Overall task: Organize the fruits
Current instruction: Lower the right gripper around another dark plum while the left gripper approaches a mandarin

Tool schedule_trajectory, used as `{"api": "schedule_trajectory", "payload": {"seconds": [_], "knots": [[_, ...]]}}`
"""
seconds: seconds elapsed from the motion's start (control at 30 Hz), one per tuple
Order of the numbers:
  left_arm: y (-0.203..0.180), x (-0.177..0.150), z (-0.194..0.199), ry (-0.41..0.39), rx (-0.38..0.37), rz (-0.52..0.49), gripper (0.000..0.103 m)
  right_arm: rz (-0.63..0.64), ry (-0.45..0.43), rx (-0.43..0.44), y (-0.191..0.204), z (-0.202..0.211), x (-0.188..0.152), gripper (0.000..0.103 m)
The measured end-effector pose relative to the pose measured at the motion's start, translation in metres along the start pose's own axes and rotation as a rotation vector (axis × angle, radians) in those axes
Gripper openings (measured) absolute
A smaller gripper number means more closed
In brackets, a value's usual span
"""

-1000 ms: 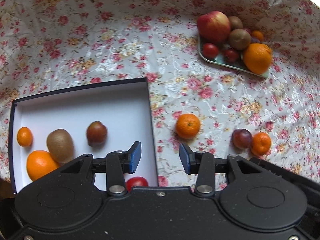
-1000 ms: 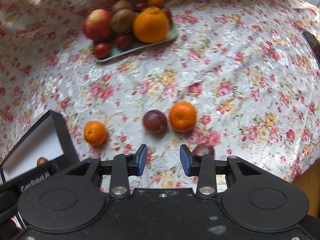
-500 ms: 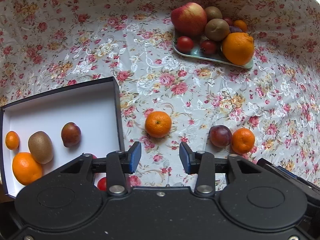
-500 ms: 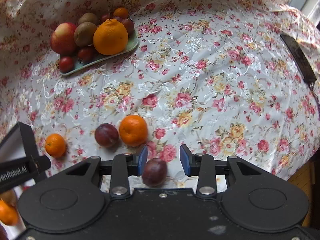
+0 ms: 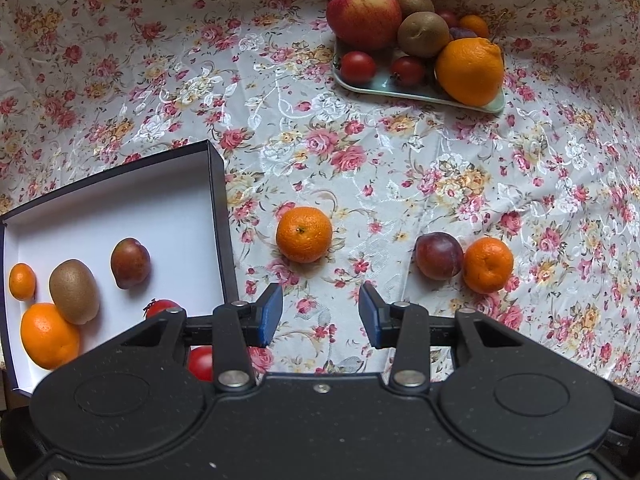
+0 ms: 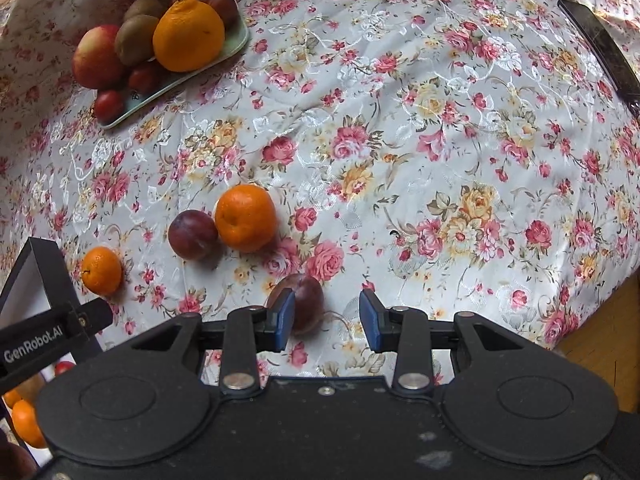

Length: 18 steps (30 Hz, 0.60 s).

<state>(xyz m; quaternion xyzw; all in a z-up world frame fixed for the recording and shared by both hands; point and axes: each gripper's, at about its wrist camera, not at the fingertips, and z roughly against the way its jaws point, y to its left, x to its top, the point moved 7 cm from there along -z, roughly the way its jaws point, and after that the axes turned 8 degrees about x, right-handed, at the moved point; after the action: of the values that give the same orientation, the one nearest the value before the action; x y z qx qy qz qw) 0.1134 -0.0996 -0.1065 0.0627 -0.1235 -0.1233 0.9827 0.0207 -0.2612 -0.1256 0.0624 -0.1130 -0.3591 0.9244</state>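
Right hand-held gripper (image 6: 327,318): jaws spread, holding nothing; low centre of the right wrist view.
Near plum (image 6: 306,307): on the cloth (image 6: 420,140), just ahead of the left finger (image 6: 285,317) and partly behind it, left of the gap's middle; contact cannot be told.
Plum and mandarin: second plum (image 6: 193,234) touches a mandarin (image 6: 245,217), up and left of the right hand-held gripper.
Small mandarin (image 6: 101,270): alone at the left, near the box corner (image 6: 48,268).
Left hand-held gripper (image 5: 320,316): jaws spread, empty, over bare cloth beside the box's right wall.
Ahead of it: the small mandarin (image 5: 304,234) lies above the gap, slightly left, apart from the fingers.
Box (image 5: 218,216): lower left of the left wrist view; holds a plum, a kiwi, two oranges and tomatoes.
Tray (image 5: 384,84): upper right of the left wrist view, piled with an apple, kiwis, an orange and tomatoes.
Dark flat object (image 6: 600,46): upper right edge of the right wrist view.
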Motion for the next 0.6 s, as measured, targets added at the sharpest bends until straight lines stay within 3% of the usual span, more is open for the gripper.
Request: {"api": "schedule_trajectory", "payload": {"seconds": [0.6], "knots": [[0.007, 0.005, -0.001, 0.001, -0.005, 0.020, 0.050, -0.010, 0.019, 0.031, 0.013, -0.014, -0.001, 0.039]]}}
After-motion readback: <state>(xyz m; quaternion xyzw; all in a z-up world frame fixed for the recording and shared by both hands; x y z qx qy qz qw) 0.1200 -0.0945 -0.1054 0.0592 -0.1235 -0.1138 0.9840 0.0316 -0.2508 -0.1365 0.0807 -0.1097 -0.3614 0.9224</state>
